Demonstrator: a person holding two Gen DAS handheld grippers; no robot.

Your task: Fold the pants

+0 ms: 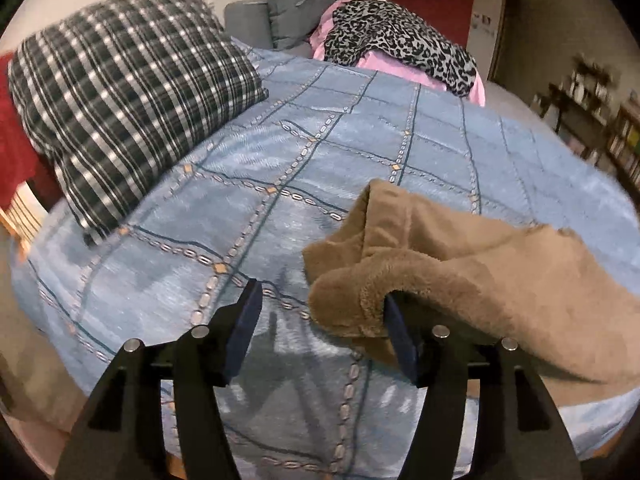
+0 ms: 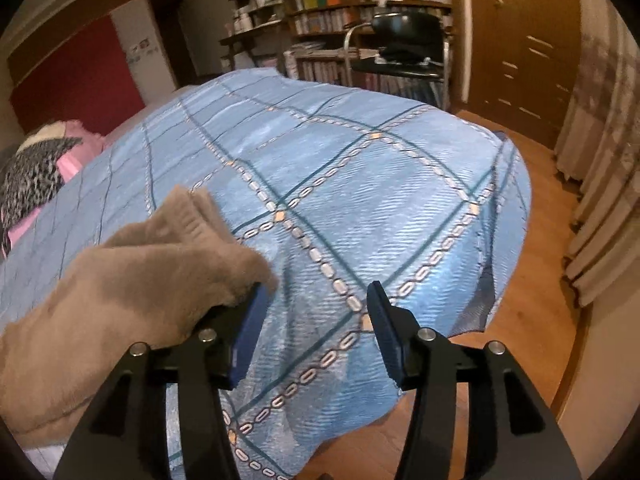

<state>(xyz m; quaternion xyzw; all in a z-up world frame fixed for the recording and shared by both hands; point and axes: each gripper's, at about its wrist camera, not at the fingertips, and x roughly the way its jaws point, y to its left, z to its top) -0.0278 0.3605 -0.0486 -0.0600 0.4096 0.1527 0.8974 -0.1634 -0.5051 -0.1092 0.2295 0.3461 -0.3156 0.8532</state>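
Note:
The tan fleece pants [image 1: 480, 264] lie bunched on the blue patterned bedspread [image 1: 280, 160]. In the left wrist view they fill the lower right, and a fold drapes over my right finger. My left gripper [image 1: 320, 304] is open, with nothing between its jaws. In the right wrist view the pants [image 2: 120, 288] lie at the lower left, and their edge rests on my left finger. My right gripper [image 2: 318, 300] is open over the bedspread [image 2: 360, 184], nothing between the jaws.
A plaid pillow [image 1: 128, 92] lies at the bed's left. A leopard-print garment [image 1: 400, 44] on pink cloth sits at the far side. A black chair [image 2: 404, 44], bookshelves [image 2: 360, 8] and wooden floor [image 2: 540, 280] lie beyond the bed's corner.

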